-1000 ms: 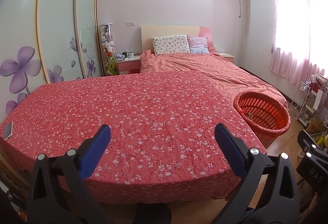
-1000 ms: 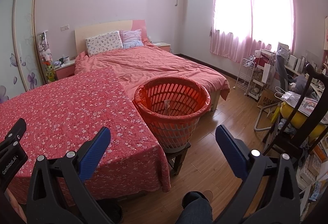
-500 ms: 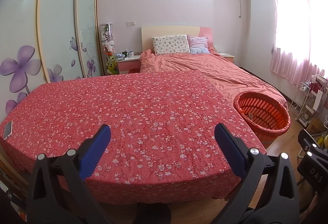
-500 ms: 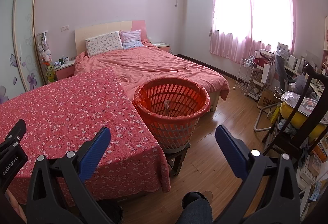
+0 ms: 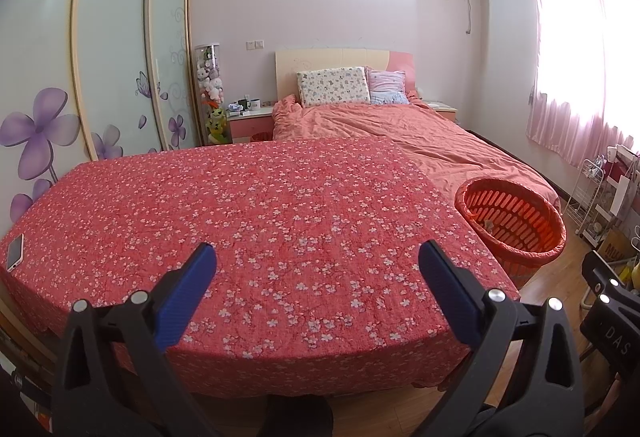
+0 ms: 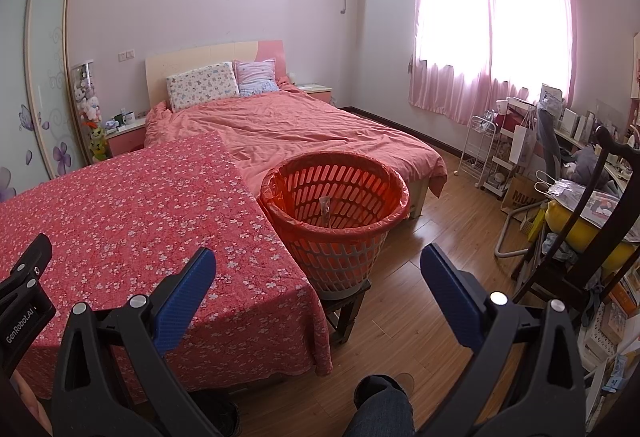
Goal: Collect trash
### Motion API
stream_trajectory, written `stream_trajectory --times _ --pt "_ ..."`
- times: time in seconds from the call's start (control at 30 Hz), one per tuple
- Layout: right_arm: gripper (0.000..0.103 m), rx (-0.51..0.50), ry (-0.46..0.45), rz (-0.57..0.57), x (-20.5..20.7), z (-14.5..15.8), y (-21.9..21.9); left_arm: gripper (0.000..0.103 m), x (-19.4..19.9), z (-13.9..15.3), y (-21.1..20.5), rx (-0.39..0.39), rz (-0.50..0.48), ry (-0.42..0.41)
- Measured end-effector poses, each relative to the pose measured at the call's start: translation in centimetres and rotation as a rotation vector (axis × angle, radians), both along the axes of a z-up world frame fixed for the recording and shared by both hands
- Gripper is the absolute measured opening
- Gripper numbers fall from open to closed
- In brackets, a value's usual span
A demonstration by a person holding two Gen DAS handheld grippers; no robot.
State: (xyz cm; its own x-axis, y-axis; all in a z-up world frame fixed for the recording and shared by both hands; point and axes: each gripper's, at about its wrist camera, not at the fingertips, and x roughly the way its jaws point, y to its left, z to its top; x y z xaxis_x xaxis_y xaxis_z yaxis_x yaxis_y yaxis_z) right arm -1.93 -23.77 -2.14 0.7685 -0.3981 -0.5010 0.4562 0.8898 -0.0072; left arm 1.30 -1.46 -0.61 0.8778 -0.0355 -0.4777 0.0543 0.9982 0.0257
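Observation:
An orange slotted basket (image 6: 334,213) lined with an orange bag stands on a low stool just right of the table; it shows at the right in the left wrist view (image 5: 512,221). A small clear wrapper (image 6: 325,211) lies inside it. My left gripper (image 5: 316,277) is open and empty above the near edge of the red floral tablecloth (image 5: 248,221). My right gripper (image 6: 318,277) is open and empty, held in front of the basket and above the table corner (image 6: 280,277). No loose trash shows on the cloth.
A white phone (image 5: 15,252) lies at the table's left edge. A pink bed (image 6: 304,133) stands behind the table. A wardrobe (image 5: 112,57) lines the left wall. A dark chair (image 6: 580,237), white racks (image 6: 480,153) and clutter crowd the right. My shoe (image 6: 380,393) is on the wood floor.
Both views have drifted only slightly; the left wrist view has eased a little to the right. Both grippers stay open and empty.

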Motion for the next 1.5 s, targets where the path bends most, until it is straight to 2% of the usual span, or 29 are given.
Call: stream_trajectory --times 1.5 --pt "0.101 0.0 0.001 0.001 -0.02 0.0 0.03 0.099 -0.04 -0.08 -0.42 -0.001 0.005 0.004"
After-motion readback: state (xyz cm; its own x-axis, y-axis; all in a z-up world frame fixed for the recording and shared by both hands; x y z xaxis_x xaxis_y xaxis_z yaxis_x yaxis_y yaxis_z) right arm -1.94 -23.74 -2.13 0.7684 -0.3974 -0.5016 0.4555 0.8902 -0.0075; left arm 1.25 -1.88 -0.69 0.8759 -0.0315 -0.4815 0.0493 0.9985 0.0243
